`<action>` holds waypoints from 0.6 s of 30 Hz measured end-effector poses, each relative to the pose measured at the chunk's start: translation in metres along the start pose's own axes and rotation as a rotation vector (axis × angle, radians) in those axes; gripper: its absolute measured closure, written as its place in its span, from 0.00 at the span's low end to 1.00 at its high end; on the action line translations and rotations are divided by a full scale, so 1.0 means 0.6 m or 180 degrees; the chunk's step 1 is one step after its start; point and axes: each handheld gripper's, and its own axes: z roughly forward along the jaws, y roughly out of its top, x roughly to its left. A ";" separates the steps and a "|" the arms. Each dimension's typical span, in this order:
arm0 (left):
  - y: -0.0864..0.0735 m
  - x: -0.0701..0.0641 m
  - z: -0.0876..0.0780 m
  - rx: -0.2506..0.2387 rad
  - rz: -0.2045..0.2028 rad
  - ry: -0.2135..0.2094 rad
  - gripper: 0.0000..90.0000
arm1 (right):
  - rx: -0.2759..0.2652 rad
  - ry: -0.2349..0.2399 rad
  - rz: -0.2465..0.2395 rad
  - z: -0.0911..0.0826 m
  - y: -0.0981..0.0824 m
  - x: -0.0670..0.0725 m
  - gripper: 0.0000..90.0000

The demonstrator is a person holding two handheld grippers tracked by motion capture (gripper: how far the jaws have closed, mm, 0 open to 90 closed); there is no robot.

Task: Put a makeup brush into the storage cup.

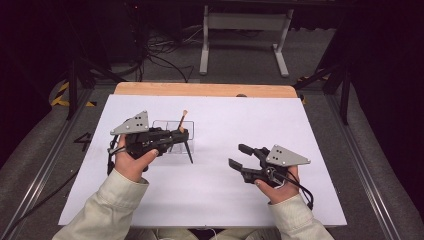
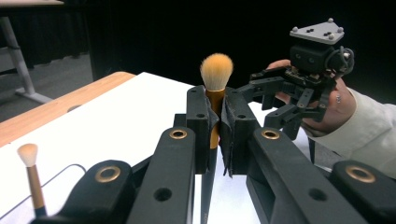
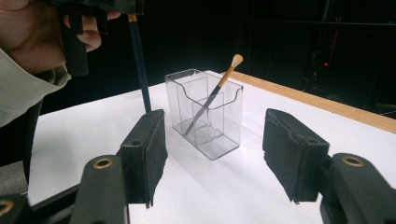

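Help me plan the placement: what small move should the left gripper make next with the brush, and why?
Probably carry it over the clear holder and lower it in. The left gripper is shut on the big brush, bristles up, handle hanging beside the holder, where a small brush already leans. The right gripper is open, holding nothing.

white table top (image 1: 320, 150) | metal stand (image 1: 245, 30) behind | floor cables (image 1: 160, 57)

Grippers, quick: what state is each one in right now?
Left gripper: closed on the large makeup brush, bristles up.
Right gripper: open, holding nothing, facing the clear organizer with the small brush in it.
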 end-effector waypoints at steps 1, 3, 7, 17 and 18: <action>0.001 0.002 -0.001 -0.0004 -0.0003 0.0019 0.92 | -0.0007 -0.0003 0.0004 -0.001 -0.001 0.000 0.45; 0.003 0.006 -0.004 -0.0007 -0.0010 0.0055 0.92 | 0.0005 -0.0016 0.0002 -0.003 -0.003 -0.001 0.45; 0.006 0.012 -0.008 -0.0003 0.0020 0.0130 0.92 | 0.0023 -0.0038 0.0006 -0.006 -0.006 -0.002 0.45; 0.010 0.027 -0.014 -0.0011 0.0042 0.0301 0.92 | 0.0046 -0.0066 0.0018 -0.009 -0.011 -0.003 0.45; 0.011 0.028 -0.015 -0.0002 0.0038 0.0310 0.92 | 0.0049 -0.0065 0.0020 -0.009 -0.012 -0.003 0.45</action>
